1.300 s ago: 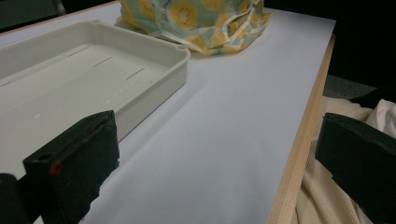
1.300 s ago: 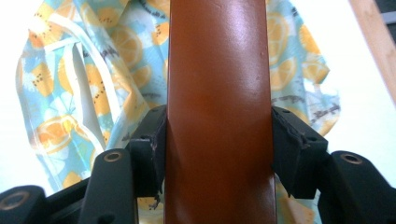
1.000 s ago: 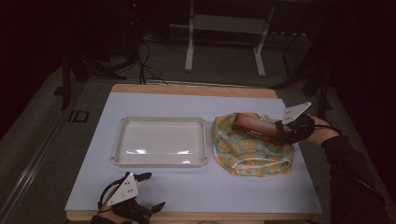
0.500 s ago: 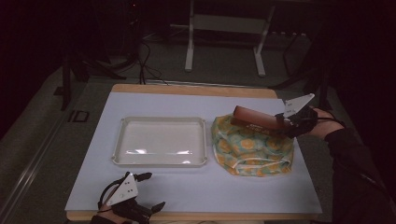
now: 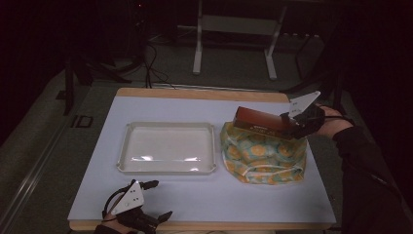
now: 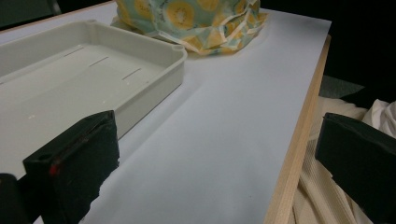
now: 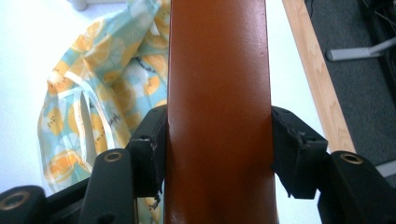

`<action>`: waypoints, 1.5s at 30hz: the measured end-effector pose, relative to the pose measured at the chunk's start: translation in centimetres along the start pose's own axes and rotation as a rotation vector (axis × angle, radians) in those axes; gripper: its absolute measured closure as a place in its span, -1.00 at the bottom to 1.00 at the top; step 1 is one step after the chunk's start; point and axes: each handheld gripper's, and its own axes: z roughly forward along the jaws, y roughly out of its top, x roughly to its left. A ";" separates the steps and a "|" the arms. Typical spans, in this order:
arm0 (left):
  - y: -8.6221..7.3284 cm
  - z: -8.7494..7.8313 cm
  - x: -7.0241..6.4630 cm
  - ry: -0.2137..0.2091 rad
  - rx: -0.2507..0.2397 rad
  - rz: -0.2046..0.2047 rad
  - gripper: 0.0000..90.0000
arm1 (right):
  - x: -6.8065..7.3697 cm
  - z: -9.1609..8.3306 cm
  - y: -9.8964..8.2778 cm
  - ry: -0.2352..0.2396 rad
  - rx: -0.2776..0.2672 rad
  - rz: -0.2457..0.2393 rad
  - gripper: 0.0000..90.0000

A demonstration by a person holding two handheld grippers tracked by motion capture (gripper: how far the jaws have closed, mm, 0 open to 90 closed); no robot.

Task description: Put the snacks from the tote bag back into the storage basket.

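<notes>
Nearest me, the left gripper (image 5: 155,200) rests at the bench's (image 5: 272,204) front edge, jaws spread wide with nothing between them, pointing toward the tray (image 5: 124,146). No risk there unless it slides forward and knocks the tray's near wall.

Mid-bench, the tray is empty: shallow, off-white plastic, rounded corners.

Just right of it sits the bag (image 5: 263,156), soft cloth, teal with orange citrus print and pale trim, slumped and open-topped.

Farthest, the right gripper (image 5: 292,124) grips one end of the box (image 5: 258,122), jaws clenched on its two long sides. The box is long, narrow, glossy red-brown, rigid, held roughly level above the bag's back rim, free end pointing left toward the tray.

Risks, as I judge them:
- Grip is at one end, so the long free end could droop or pivot in the jaws.
- Glossy sides may slip if the hand jerks.
- A low carry could snag the bag's rim and drag the bag into the tray.
</notes>
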 end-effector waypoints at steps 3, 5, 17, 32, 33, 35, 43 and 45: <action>0.0 0.0 0.0 -0.001 0.000 0.000 -1.00 | 0.0 0.0 0.7 0.001 -0.004 -0.013 -0.05; 0.0 -0.1 0.0 -0.003 -0.004 0.003 -1.00 | -0.1 0.0 1.1 -0.002 -0.008 -0.016 -0.05; 0.0 0.0 -0.1 -0.012 0.000 0.009 -1.00 | 0.2 0.6 4.1 0.013 -0.030 -0.074 -0.05; 0.0 0.0 -0.2 -0.014 -0.001 0.014 -1.00 | 1.1 2.9 8.0 0.059 -0.063 -0.134 -0.05; 0.0 -0.1 -0.2 -0.014 -0.001 0.015 -1.00 | 1.2 3.0 8.3 0.061 -0.064 -0.138 -0.05; 0.0 -0.1 -0.2 -0.014 -0.001 0.016 -1.00 | 1.3 3.2 8.8 0.067 -0.073 -0.150 -0.05; 0.0 -0.1 -0.2 -0.018 -0.001 0.020 -1.00 | 2.2 4.7 10.6 0.095 -0.068 -0.192 -0.05; 0.0 -0.1 -0.3 -0.018 -0.003 0.019 -1.00 | 2.4 5.2 11.1 0.102 -0.066 -0.203 -0.05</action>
